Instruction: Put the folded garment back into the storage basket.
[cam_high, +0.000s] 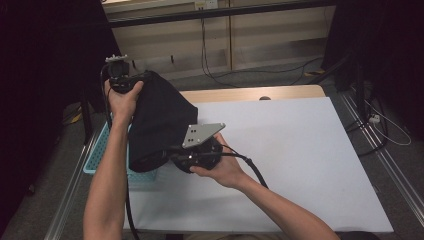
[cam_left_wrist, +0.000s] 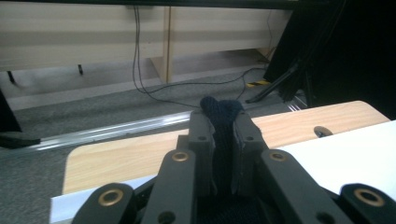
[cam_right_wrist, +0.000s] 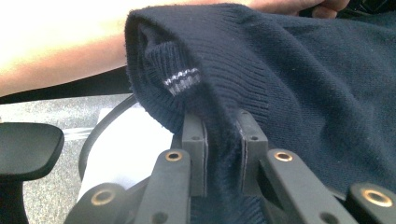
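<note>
A dark navy knitted garment (cam_high: 155, 120) hangs in the air over the table's left edge, stretched between both grippers. My left gripper (cam_high: 131, 80) holds its upper far corner, raised above the floor beside the table. In the left gripper view the jaws are shut on a bunched fold of the garment (cam_left_wrist: 222, 116). My right gripper (cam_high: 170, 155) grips the lower near part, low over the table. In the right gripper view its jaws pinch the knit (cam_right_wrist: 224, 140), and a ribbed cuff with a pale stripe (cam_right_wrist: 180, 79) shows just above them.
A white sheet (cam_high: 290, 155) covers the wooden table (cam_high: 240, 93). A light blue basket (cam_high: 100, 150) sits at the table's left edge, under the garment. Cables (cam_high: 220, 75) run across the grey floor behind. A dark chair armrest (cam_right_wrist: 28, 149) shows at the left of the right gripper view.
</note>
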